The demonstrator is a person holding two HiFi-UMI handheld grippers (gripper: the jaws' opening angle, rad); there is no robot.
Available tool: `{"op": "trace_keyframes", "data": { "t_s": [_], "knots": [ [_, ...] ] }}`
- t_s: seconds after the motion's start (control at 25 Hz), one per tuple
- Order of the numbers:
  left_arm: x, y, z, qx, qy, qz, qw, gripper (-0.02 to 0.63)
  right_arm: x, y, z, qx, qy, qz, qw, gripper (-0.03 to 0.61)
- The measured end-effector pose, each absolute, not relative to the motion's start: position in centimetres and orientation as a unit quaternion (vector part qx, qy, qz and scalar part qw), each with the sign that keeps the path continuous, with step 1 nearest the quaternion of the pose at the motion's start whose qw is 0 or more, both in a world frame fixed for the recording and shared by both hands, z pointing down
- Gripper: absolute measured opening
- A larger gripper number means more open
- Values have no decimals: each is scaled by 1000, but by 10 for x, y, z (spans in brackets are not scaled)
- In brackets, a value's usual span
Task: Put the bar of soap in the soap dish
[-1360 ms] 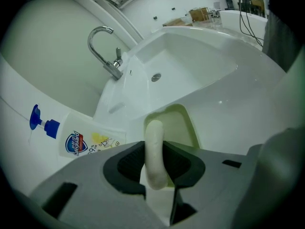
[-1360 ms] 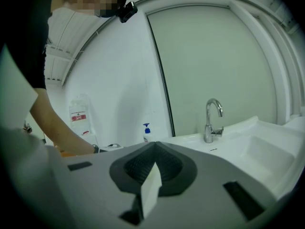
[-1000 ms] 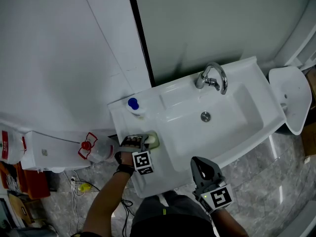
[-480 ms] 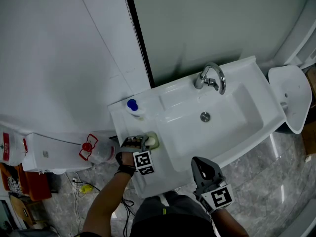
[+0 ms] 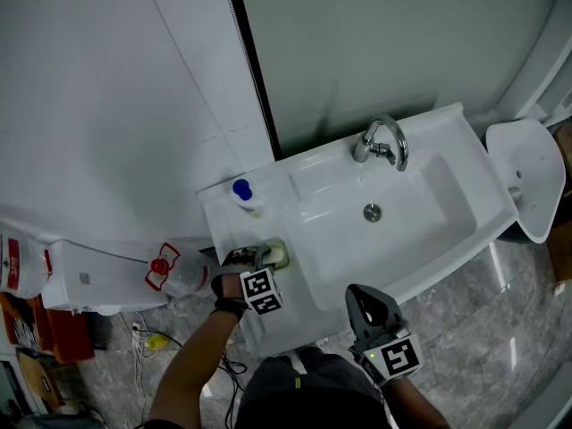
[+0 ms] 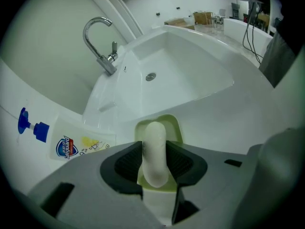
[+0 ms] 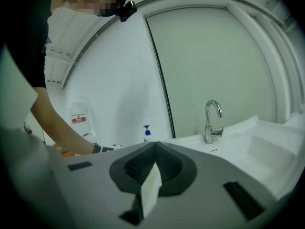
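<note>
The pale bar of soap point(image 6: 155, 133) stands on edge in the green soap dish point(image 6: 174, 127) on the sink's left ledge. My left gripper point(image 6: 155, 151) points down over it, one jaw on each side of the bar. The jaws are opening, and green dish shows between the pads and the bar's lower part. In the head view the left gripper point(image 5: 253, 256) hangs at the soap dish point(image 5: 278, 256). My right gripper point(image 5: 365, 302) hovers at the sink's near edge, shut and empty; its jaws point(image 7: 153, 146) meet at a point.
A soap dispenser point(image 5: 243, 193) with a blue pump stands on the ledge behind the dish. The chrome faucet point(image 5: 384, 141) rises behind the basin point(image 5: 420, 226) of the white sink. A white seat point(image 5: 527, 177) sits to the right, a red-capped bottle point(image 5: 170, 271) on the left.
The left gripper has rolled slightly about its own axis without leaving the dish. The right gripper has not moved.
</note>
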State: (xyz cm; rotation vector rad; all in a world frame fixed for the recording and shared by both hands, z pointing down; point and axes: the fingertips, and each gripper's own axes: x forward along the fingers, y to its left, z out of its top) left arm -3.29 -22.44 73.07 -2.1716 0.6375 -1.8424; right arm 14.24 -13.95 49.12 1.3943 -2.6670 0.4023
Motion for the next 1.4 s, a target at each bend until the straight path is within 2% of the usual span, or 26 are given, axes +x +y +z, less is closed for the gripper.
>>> {"op": "trace_keyframes", "data": {
  "t_s": [0.24,0.68,1.0,1.24,1.4],
  "knots": [
    [-31,-221,729,-749,214,-620,99,231,143,-134,488,458,-878,129,50,11],
    [-23,-210,719,-763,213,-603,97,264,143,-120,479,459,-880,116,41,11],
    [-31,-205,709,-752,218,-612,113,264,142,-103,476,465,-877,110,38,11],
    [-40,-200,704,-754,231,-607,98,262,135,-92,468,466,-878,102,36,11],
    [-49,-198,699,-755,243,-603,87,219,130,-90,459,469,-878,93,31,11]
  ]
}}
